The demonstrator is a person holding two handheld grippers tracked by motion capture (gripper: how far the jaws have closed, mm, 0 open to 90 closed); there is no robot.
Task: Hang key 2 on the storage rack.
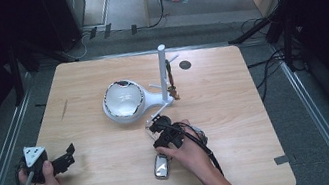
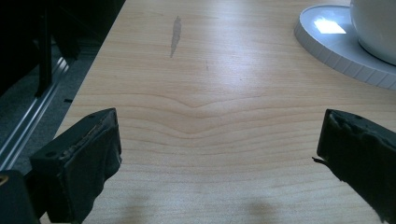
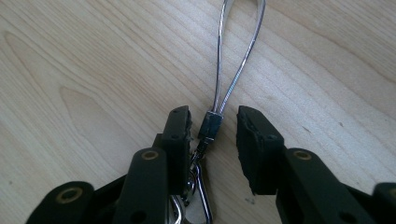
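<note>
Two tools, left tool (image 2: 219, 154) wide over bare table (image 2: 196, 93), right tool (image 3: 212, 135) narrow, straddling key-ring loop (image 3: 236, 60), untouched.

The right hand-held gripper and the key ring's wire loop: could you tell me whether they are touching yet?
Apart. The right gripper view shows the right hand-held gripper straddling the wire loop at its small clasp, with wood visible on both sides.

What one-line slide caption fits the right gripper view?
Right gripper straddles the crimp of a wire key loop lying on the wooden table, pads not yet touching.
</note>
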